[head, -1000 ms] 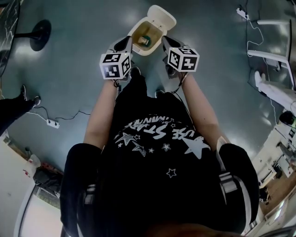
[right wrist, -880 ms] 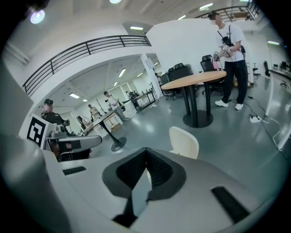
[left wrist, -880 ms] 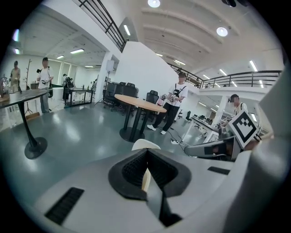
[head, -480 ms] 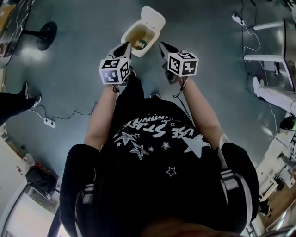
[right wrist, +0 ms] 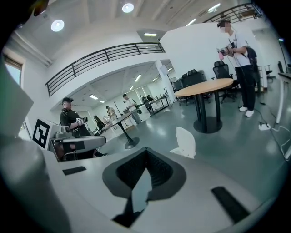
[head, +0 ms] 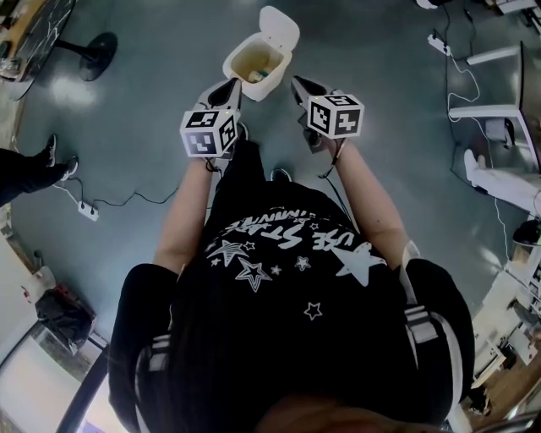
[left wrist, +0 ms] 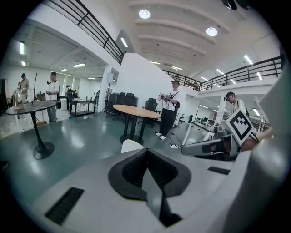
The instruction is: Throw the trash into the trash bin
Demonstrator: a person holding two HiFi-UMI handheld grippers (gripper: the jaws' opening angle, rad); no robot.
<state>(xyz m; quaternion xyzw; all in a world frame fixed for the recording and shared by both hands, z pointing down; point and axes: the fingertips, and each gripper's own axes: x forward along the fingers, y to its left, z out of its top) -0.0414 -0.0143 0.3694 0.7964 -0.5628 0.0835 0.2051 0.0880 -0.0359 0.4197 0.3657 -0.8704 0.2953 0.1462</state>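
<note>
In the head view, the white trash bin (head: pixel 239 61) stands on the grey floor with its lid (head: pixel 280 25) flipped up; something small and pale lies inside. My left gripper (head: pixel 232 84) and right gripper (head: pixel 297 83) hang just short of it, one on each side, both shut and empty. From the left gripper view the lid (left wrist: pixel 131 145) peeks over the shut left gripper (left wrist: pixel 146 151), with the right gripper (left wrist: pixel 209 148) alongside. The right gripper view shows the lid (right wrist: pixel 185 141) beyond the shut right gripper (right wrist: pixel 146 150).
A power strip (head: pixel 88 210) with its cable lies on the floor at the left, near a person's shoe (head: pixel 66 167) and a round table base (head: pixel 101 46). White equipment (head: pixel 499 169) stands at the right. Several people and a round wooden table (left wrist: pixel 136 111) stand farther off.
Both grippers have drawn back from the bin's sides toward my body and risen a little. The bin now sits beyond their tips. Jaws stayed shut.
</note>
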